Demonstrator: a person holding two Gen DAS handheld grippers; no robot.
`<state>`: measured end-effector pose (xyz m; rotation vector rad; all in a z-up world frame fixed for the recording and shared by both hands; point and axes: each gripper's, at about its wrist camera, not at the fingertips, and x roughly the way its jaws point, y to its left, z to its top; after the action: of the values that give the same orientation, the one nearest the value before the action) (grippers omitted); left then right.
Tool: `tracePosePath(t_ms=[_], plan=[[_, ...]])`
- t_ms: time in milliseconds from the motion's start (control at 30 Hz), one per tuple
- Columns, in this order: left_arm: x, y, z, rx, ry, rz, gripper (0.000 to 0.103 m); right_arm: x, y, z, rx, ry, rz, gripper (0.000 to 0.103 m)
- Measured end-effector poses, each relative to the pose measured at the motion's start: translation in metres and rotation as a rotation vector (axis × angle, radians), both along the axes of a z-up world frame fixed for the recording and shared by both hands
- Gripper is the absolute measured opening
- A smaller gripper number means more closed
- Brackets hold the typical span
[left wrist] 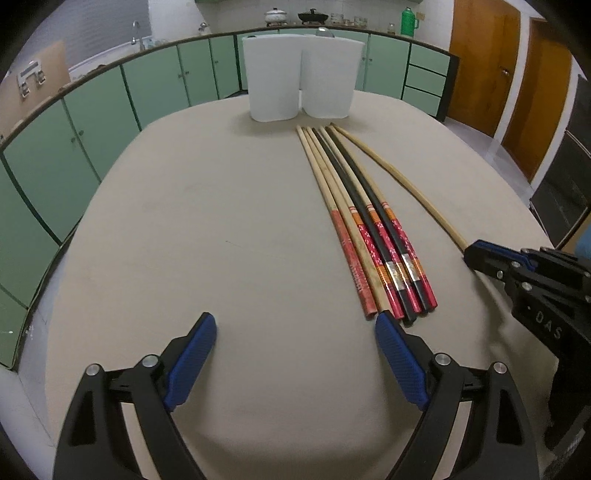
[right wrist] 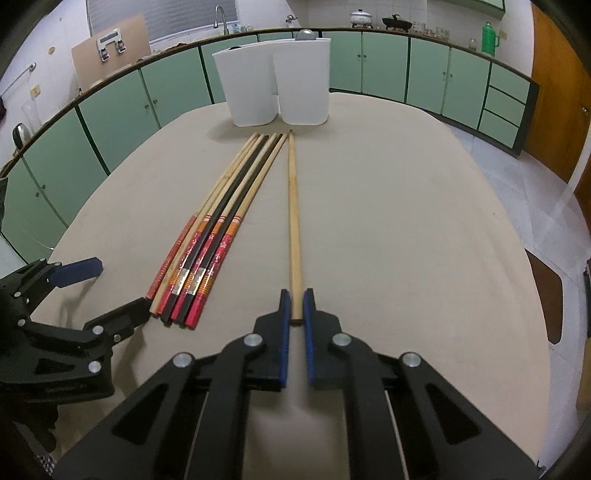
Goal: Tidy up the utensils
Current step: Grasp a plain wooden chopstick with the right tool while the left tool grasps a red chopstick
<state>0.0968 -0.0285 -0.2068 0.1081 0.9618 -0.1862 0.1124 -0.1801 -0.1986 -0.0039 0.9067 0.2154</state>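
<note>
A plain bamboo chopstick (right wrist: 293,206) lies apart on the beige table (right wrist: 406,221), its near end clamped between the blue pads of my right gripper (right wrist: 296,306), which is shut on it. In the left wrist view the same chopstick (left wrist: 402,184) runs into that right gripper (left wrist: 476,254). Several chopsticks with red patterned handles (left wrist: 373,236) lie in a tight bundle (right wrist: 207,240) to its left. My left gripper (left wrist: 295,332) stands open over bare table, its right pad just at the bundle's near ends. A white two-part utensil holder (left wrist: 301,77) stands at the far end (right wrist: 275,81).
Green cabinets (left wrist: 110,110) and a counter with pots and a green flask (right wrist: 489,35) ring the table. Wooden doors (left wrist: 484,62) are at the right. A chair seat (right wrist: 546,295) shows beyond the table's right edge.
</note>
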Motion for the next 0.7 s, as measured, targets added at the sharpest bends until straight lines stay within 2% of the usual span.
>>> tracePosePath(t_ms=[167,300,433,500,567,600,667,700], plan=[[0.003,-0.004,-0.001,-0.006,-0.004,0.002,0.087,0.0,-0.003,0.0,0.013,0.003,0.005,0.007],[0.006,-0.004,-0.001,-0.017,-0.02,0.013,0.083,0.0,-0.003,0.0,0.033,0.002,0.028,0.014],[0.006,-0.006,0.002,-0.024,-0.044,0.004,0.062,0.0,-0.001,-0.001,0.036,0.005,0.043,0.016],[0.008,-0.009,0.002,-0.03,-0.053,-0.004,0.049,0.0,-0.001,-0.001,0.038,0.007,0.043,0.011],[0.008,-0.012,0.002,-0.037,-0.057,-0.015,0.031,0.001,-0.002,-0.001,0.038,0.008,0.035,0.007],[0.008,-0.015,0.003,-0.039,-0.06,-0.023,0.026,0.001,-0.002,-0.001,0.04,0.008,0.034,0.006],[0.008,-0.02,0.003,-0.04,-0.064,-0.038,0.008,0.0,-0.003,-0.001,0.04,0.007,0.034,0.006],[0.008,-0.02,0.003,-0.04,-0.064,-0.041,0.008,0.0,-0.003,0.0,0.038,0.006,0.034,0.006]])
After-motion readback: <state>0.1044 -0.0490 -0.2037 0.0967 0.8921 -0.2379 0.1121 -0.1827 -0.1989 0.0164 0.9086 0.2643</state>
